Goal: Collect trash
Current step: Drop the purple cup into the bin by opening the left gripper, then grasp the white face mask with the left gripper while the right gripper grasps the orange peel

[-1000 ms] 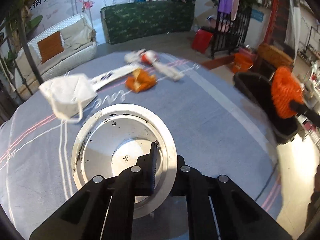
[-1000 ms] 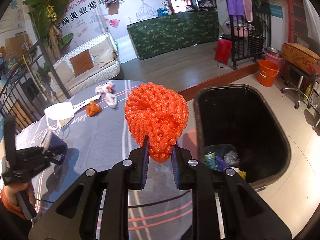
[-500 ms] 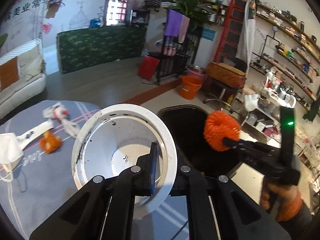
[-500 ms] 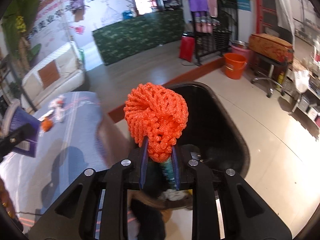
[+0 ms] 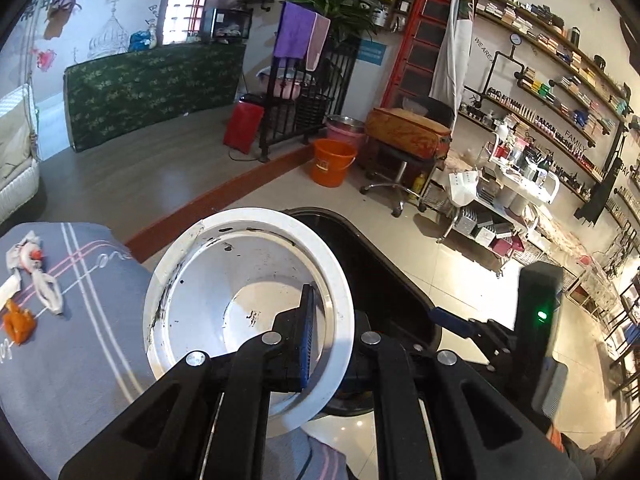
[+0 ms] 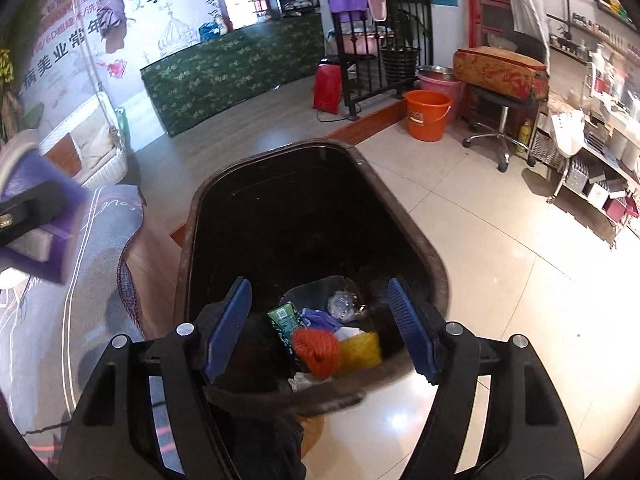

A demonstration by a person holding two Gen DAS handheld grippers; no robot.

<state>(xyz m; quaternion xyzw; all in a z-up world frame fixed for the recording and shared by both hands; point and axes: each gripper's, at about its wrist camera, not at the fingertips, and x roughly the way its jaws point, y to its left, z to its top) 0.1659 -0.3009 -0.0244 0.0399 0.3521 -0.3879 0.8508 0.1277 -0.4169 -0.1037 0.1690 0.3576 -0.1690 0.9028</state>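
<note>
My left gripper (image 5: 332, 336) is shut on the rim of a white paper cup (image 5: 240, 300), one finger inside it and one outside. The cup hangs at the table's edge, next to the dark trash bin (image 5: 380, 264). My right gripper (image 6: 318, 300) is over the bin (image 6: 420, 248), its jaws opening with nothing between them. The orange foam net (image 6: 316, 346) lies in the bin among a green carton, a yellow net and plastic. A white wrapper (image 5: 32, 264) and an orange scrap (image 5: 18, 322) lie on the grey tablecloth (image 5: 80, 340).
An orange bucket (image 5: 334, 162) and a wheeled stool (image 5: 400, 148) stand on the tiled floor beyond the bin. Shelving with boxes (image 5: 500, 208) lines the right side. The blurred purple side of the cup (image 6: 44, 200) shows at the left of the right wrist view.
The right gripper's jaws have parted and the orange net has dropped into the bin. The left gripper has swung right with the cup, from over the table to beside the bin.
</note>
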